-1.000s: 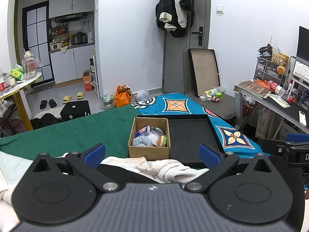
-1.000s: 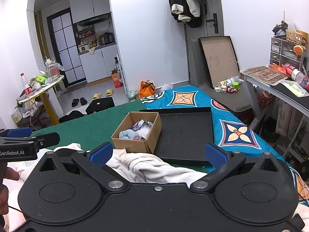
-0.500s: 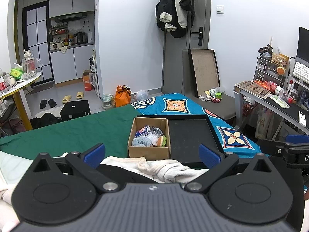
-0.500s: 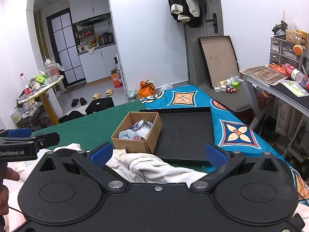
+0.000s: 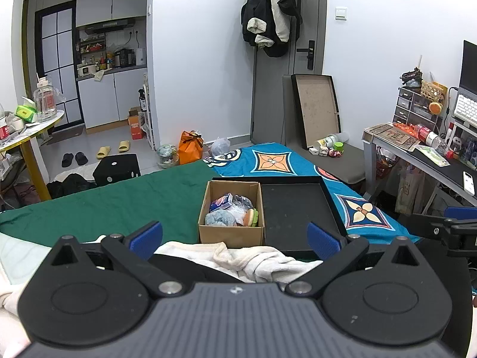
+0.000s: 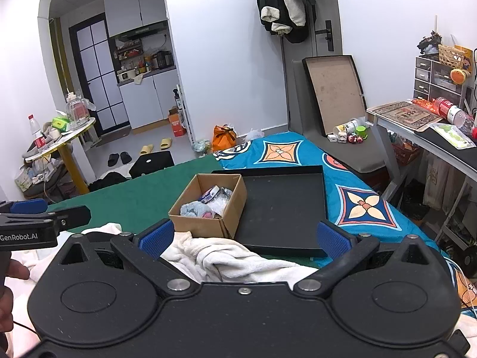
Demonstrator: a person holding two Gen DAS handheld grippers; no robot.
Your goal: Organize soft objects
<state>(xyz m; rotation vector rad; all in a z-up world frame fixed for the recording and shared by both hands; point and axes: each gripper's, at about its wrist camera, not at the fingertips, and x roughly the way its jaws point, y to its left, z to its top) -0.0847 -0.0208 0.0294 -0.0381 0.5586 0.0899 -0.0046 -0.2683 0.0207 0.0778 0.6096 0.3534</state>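
A small cardboard box [image 5: 232, 232] [image 6: 205, 223] sits on the bed and holds several soft toys, among them a blue fluffy one [image 5: 220, 218] [image 6: 193, 209] and a burger-shaped one [image 5: 251, 217]. An empty black tray [image 5: 295, 211] [image 6: 283, 208] lies right of the box, touching it. A cream towel [image 5: 253, 261] [image 6: 226, 258] is bunched in front of both. My left gripper [image 5: 235, 237] hangs open above the towel, short of the box. My right gripper [image 6: 244, 236] is open too, over the towel and the tray's near edge. Neither holds anything.
The bed has a green cover [image 5: 104, 203] on the left and a blue patterned one [image 5: 274, 161] on the right. A desk [image 6: 432, 137] with clutter stands to the right, a round table [image 6: 59, 140] to the left. A hand [image 6: 12, 271] holds the left tool.
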